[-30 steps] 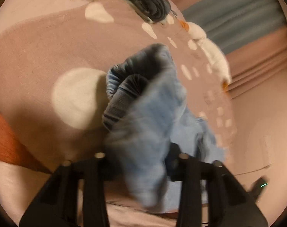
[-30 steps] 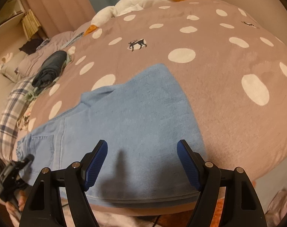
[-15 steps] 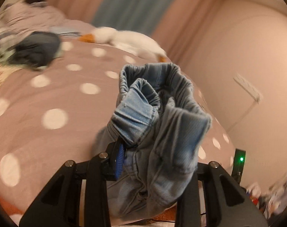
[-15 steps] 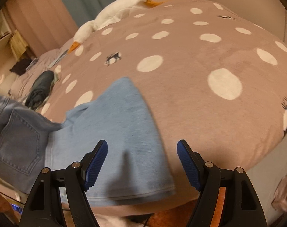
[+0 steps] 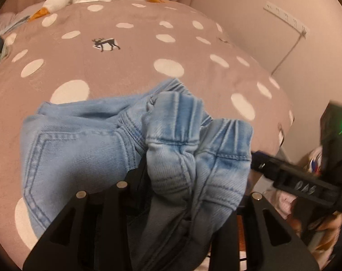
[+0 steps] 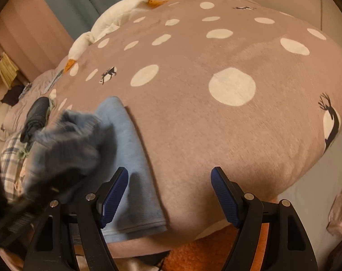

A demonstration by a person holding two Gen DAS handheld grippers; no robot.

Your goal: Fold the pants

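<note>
Left hand-held gripper (image 5: 189,194) clamps the pants' (image 5: 85,149) bunched waistband, jaws easing apart; right hand-held gripper (image 6: 168,194) gapes empty.

Dim, warm pinkish light fills both fisheye views; edges bend and darken. The bunched light-blue denim pants (image 6: 65,140) smear with motion blur at left.

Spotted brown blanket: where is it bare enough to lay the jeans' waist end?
Bare: the spotted brown blanket right of the light blue denim jeans, up to the white plush goose. Crowded: left edge, with the dark rolled garment and the plaid cloth.
</note>
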